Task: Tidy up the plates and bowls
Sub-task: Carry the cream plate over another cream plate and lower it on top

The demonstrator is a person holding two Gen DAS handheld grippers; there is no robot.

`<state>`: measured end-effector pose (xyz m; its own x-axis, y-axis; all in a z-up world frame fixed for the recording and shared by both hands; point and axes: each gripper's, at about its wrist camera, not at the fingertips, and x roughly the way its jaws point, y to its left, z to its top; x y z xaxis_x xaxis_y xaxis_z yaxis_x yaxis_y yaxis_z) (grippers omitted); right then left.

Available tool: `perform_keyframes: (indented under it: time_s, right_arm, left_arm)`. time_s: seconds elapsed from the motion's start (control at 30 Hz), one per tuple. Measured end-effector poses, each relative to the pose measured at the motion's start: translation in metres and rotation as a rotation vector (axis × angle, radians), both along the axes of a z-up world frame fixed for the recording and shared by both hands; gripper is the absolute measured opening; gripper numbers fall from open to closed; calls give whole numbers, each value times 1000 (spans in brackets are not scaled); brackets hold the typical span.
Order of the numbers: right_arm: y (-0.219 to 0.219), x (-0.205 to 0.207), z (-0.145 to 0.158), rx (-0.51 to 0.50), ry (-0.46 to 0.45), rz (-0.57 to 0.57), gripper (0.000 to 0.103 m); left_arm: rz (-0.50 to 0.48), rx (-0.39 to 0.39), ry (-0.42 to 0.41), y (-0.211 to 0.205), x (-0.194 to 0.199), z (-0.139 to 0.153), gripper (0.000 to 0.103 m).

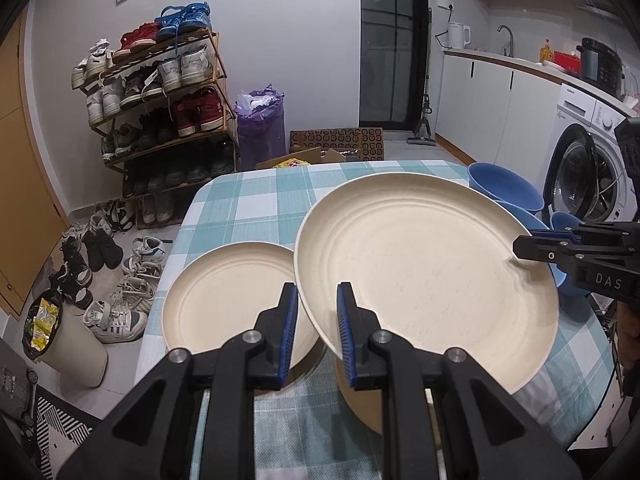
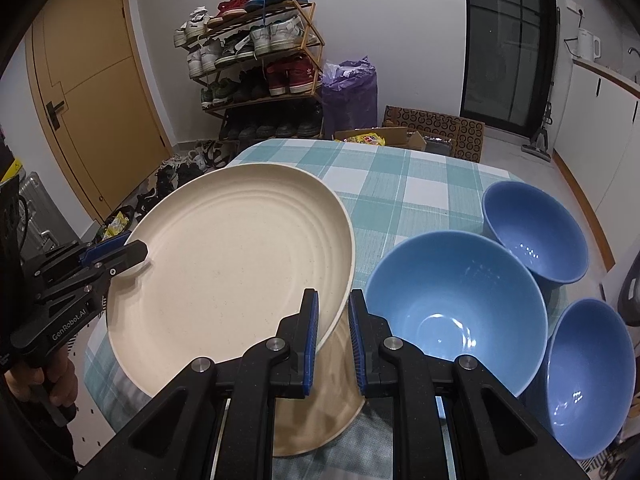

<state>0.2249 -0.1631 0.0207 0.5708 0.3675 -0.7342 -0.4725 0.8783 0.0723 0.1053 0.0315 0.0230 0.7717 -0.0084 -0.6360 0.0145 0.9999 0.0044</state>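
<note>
We are holding a cream ribbed plate [image 1: 424,264] tilted, both grippers' [image 1: 317,312] [image 2: 333,320] fingers clamped on its rim; three blue bowls [image 2: 456,300] are sitting empty on the counter [image 2: 384,184].

This is a lived-in home, an entry hall running into a small kitchen. At upper left a wooden shoe rack [image 1: 160,96] is crammed with sneakers, more shoes [image 1: 108,276] scattered on the floor below it. At far right stands a white counter [image 1: 516,62] with a kettle [image 1: 458,35] and tap [image 1: 507,38], a washing machine [image 1: 588,172] beneath. A checked tablecloth [image 1: 256,200] covers the table, and a yellow door [image 2: 88,92] closes the left side.
</note>
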Motion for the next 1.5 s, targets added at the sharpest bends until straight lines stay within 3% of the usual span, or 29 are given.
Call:
perform_keyframes:
  time_s: [0.5, 1.1, 1.5]
  right_arm:
    - [-5, -20, -22, -11, -20, -9, 16]
    - [-6, -43, -59, -48, -27, -29, 16]
    - [-12, -42, -86, -68, 16, -57, 16]
  left_arm:
    - [-24, 39, 20, -11, -15, -25, 18]
    - [-14, 13, 70, -11, -18, -57, 18]
    - [-13, 52, 85, -24, -15, -73, 18]
